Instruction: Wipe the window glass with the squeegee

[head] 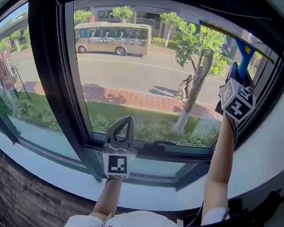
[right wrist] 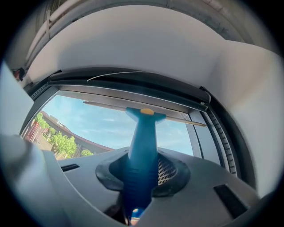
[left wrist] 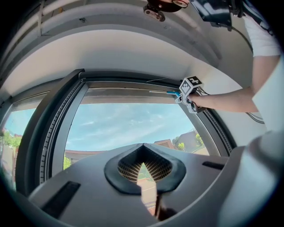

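right claw (right wrist: 142, 177) clamped on squeegee (right wrist: 144, 133) handle | blade sat up at the top right of the window glass (head: 134, 86) | left claw (left wrist: 143, 170) together, empty, held low | we judged wiping barely started, nearly the whole pane left

I count two grippers, a left gripper (head: 124, 121) and a right gripper (head: 239, 71), plus one squeegee (head: 245, 49), one bus (head: 113, 38) and one pedestrian (head: 185, 87).
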